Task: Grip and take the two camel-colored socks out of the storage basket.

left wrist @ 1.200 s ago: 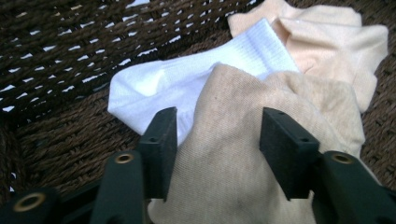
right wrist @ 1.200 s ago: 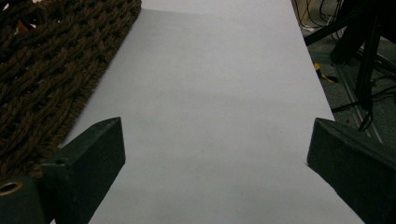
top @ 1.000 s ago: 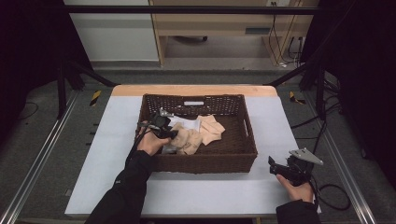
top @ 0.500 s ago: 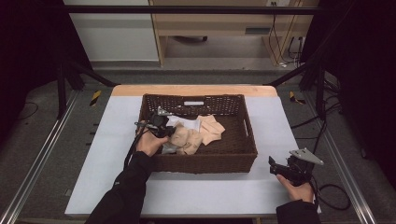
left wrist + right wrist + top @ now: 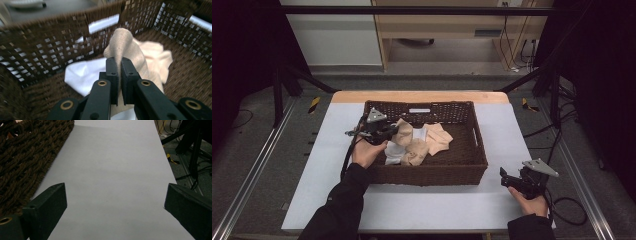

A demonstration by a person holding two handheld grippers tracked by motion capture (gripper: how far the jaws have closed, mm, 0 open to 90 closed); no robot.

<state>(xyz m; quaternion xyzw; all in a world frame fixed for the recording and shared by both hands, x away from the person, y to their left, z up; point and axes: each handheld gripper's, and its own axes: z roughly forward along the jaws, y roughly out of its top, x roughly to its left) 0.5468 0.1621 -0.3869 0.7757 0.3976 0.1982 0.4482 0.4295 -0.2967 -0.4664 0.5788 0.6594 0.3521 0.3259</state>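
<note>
A dark brown wicker basket stands in the middle of the table and holds several cloths, beige and white. My left gripper is inside its left part, shut on a beige cloth that it holds lifted, its fold rising above the jaws. Beneath it lie a white cloth and another beige cloth. My right gripper rests open over the bare table at the right front, beside the basket's wall, nothing between its jaws.
A white label sits on the basket's far wall. The table's white top stretches in front of and beside the basket. Cables trail off the right edge. Metal frame rails run along both sides.
My left gripper has risen and shifted toward the basket's far left with the beige cloth pinched in it. The right gripper has stayed where it was.
</note>
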